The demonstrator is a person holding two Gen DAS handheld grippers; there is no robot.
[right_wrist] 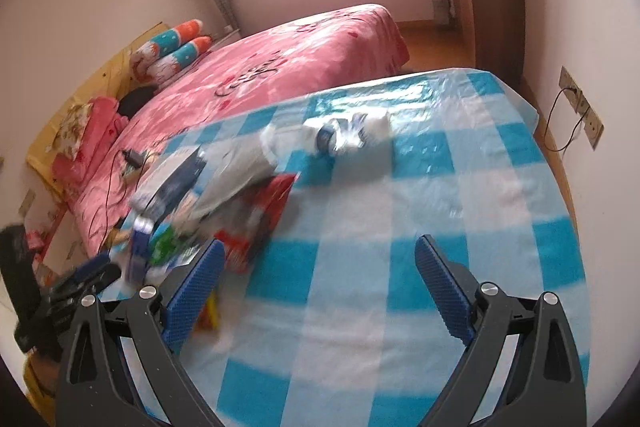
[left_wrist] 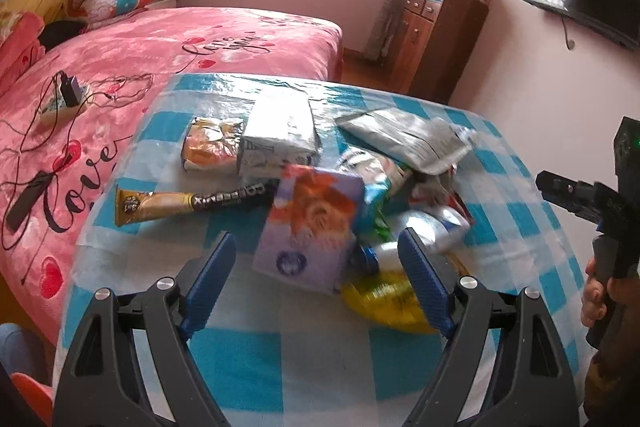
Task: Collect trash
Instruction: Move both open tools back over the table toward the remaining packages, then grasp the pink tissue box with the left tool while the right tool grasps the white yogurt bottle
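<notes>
- Pink bedspread with hearts and looping script covers the bed at the far left, with a charger and its tangled cord lying on it.
- Beside the bed stands a table under a blue-and-white checked cloth, shiny with a clear plastic cover.
- Leftmost of the trash on it is a long gold and black sachet, lying flat.
- Behind that sits an orange snack bag, touching a grey wrapped parcel.
- The left gripper has its blue fingers spread wide with nothing clamped; a tilted purple box with an orange flower picture lies in the gap ahead of them.
- Just right of the box, a yellow wrapper and a crumpled clear bottle lie in a heap.
- A silver foil bag rests on top of the heap at the back.
- From the right wrist camera, a white and blue wrapper lies apart from the pile on the cloth.
- The right gripper is likewise wide open and empty, over bare cloth, with the pile just left of its left finger.
- A hand grips its handle at the far right edge of the left camera's view.
</notes>
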